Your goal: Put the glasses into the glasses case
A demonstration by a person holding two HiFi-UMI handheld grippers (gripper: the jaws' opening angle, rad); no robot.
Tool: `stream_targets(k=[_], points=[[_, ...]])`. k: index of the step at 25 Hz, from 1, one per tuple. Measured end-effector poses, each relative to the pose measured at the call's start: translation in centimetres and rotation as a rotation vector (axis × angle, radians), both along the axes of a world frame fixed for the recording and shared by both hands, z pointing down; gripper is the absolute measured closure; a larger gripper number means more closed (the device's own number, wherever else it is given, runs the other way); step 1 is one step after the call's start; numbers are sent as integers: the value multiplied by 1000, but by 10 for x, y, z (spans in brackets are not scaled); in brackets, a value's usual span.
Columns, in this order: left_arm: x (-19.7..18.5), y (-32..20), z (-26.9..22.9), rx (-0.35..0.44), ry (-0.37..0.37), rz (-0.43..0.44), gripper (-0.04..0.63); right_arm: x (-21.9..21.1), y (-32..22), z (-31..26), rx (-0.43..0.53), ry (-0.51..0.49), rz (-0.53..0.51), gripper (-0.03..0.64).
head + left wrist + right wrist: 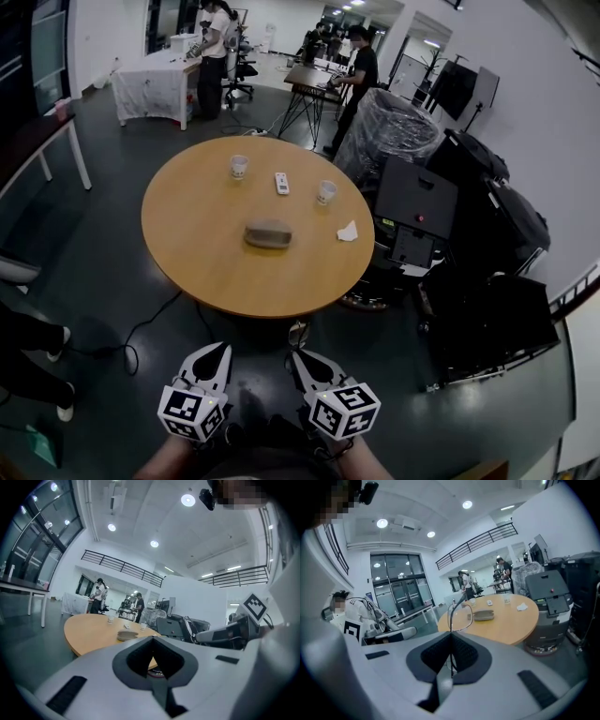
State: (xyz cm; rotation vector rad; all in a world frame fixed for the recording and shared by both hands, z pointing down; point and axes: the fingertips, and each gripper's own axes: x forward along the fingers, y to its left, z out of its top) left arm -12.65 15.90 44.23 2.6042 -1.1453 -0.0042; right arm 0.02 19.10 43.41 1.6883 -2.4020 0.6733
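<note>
A: Entry, right hand-held gripper [451,634]. What is it doing?

B: Jaws pressed together on the glasses [461,618]. They pinch the thin wire frame, and one lens ring stands up above the jaw tips. From overhead the same gripper [302,361] sits low at the person's front, over the dark floor [112,272] and short of the counter [202,262].

A: And the left hand-held gripper [153,639]?

B: Closed too, jaw against jaw, with nothing between them. In the head view it [217,354] hangs just beside the right one, the two marker cubes side by side.

A: Position of the glasses case [268,234]?

B: Near the middle of the round wooden counter, lying flat, well apart from both grippers. It is grey and oblong (I can't tell from here whether the lid is fully down). The right gripper's camera sees it [483,615] beyond the held lens, and the left gripper's camera catches it [127,635] too.

A: Other items on the counter?

B: Two cups at the far side, one to the left [239,166] and one to the right [325,191], with a small white remote [281,184] between them. A crumpled tissue [348,232] lies near the right edge, to the right of the case.

A: Anything else in the room?

B: Two people [214,56] stand at tables in the background.
</note>
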Motion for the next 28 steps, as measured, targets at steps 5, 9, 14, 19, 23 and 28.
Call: stream_targets(k=[5, 9, 14, 19, 23, 28], points=[[-4, -12, 0, -12, 18, 1, 589, -1, -16, 4, -11, -9, 5, 629], [-3, -30, -2, 1, 8, -5, 589, -1, -36, 6, -12, -13, -7, 629], [7, -54, 3, 5, -24, -28, 589, 7, -64, 11, -12, -31, -38, 629], [31, -82, 11, -15, -51, -23, 589, 23, -98, 17, -33, -56, -48, 628], [50, -112, 17, -21, -77, -18, 589, 37, -127, 29, -63, -65, -49, 629], [69, -148, 13, -4, -103, -30, 589, 58, -163, 38, -67, -29, -48, 629]])
